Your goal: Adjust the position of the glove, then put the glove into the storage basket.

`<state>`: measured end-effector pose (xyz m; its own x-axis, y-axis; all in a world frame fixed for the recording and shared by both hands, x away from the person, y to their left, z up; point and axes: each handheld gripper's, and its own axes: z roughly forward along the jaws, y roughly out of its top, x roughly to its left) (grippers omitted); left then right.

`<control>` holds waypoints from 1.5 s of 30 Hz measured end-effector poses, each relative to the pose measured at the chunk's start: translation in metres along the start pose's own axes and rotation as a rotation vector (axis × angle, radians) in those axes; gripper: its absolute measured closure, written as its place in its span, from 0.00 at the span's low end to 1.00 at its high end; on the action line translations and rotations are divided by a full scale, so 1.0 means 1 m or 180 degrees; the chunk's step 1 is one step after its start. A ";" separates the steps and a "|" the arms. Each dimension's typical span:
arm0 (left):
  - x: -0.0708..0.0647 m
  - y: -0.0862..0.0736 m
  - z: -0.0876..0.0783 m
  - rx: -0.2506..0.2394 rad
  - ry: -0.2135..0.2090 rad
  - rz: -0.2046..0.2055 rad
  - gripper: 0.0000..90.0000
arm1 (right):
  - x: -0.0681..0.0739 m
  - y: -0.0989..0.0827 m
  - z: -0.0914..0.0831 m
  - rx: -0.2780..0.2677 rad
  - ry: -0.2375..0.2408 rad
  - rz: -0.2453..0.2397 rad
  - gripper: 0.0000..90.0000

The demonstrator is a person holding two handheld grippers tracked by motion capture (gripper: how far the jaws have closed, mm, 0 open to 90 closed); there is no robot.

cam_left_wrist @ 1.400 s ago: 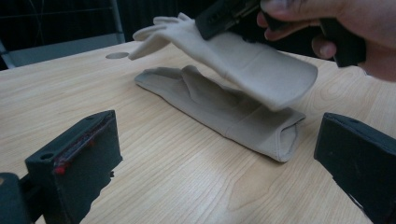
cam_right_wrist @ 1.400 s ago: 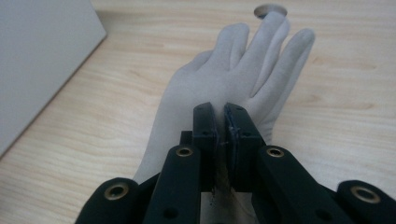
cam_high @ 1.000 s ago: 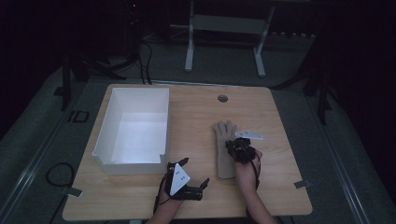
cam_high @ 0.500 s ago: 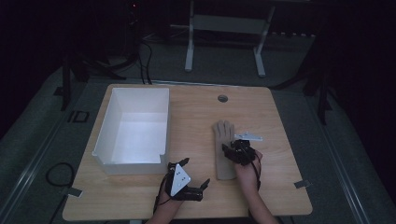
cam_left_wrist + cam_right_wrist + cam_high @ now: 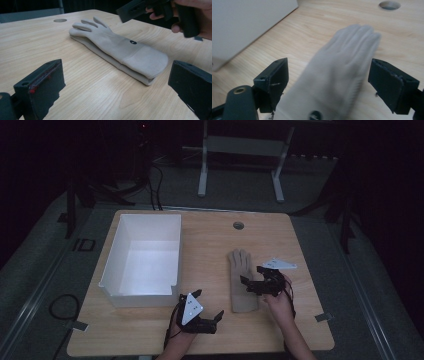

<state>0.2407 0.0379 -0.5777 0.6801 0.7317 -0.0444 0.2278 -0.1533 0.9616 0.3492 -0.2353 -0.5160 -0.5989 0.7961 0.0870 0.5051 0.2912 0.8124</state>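
A beige glove [image 5: 241, 281] lies flat on the wooden table [image 5: 210, 237], fingers pointing away from the person. In the left gripper view it rests on a second glove [image 5: 117, 62] of the same colour. My right gripper [image 5: 251, 277] hovers over the glove's right side, and its jaws have just been opening. In the right gripper view the blurred glove [image 5: 337, 77] lies below and between the wide-apart jaws of the right gripper [image 5: 329, 75], whose pads are off it. My left gripper [image 5: 210, 304] rests near the front edge, open and empty, and it faces the glove's cuff [image 5: 147, 63].
A white open box [image 5: 145, 254] stands on the left half of the table, close to the left gripper. A round cable hole [image 5: 238, 225] sits near the far edge. Beyond the table stand a metal frame [image 5: 240, 150] and dark floor.
The right gripper's jaws have opened from shut to wide apart, and the hand has drawn slightly back and to the right. The glove and the left gripper have stayed put.
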 end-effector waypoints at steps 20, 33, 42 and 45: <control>-0.004 0.013 0.014 0.0361 -0.0458 0.0176 0.04 | -0.039 -0.007 -0.027 -0.0033 0.0412 -0.0116 0.15; -0.007 0.040 0.056 0.0483 -0.1219 0.0454 0.24 | -0.055 0.020 -0.002 -0.0044 0.0421 -0.0023 0.24; -0.012 0.037 0.076 0.0945 -0.1326 0.0837 0.35 | -0.059 0.022 0.034 0.0126 0.0421 0.0088 0.26; -0.010 0.037 0.079 0.0954 -0.1353 0.0850 0.35 | -0.062 0.022 0.043 0.0147 0.0408 0.0184 0.27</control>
<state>0.2972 -0.0273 -0.5634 0.9468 0.3208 0.0245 0.1553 -0.5224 0.8385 0.4234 -0.2554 -0.5283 -0.6409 0.7389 0.2081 0.5673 0.2733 0.7768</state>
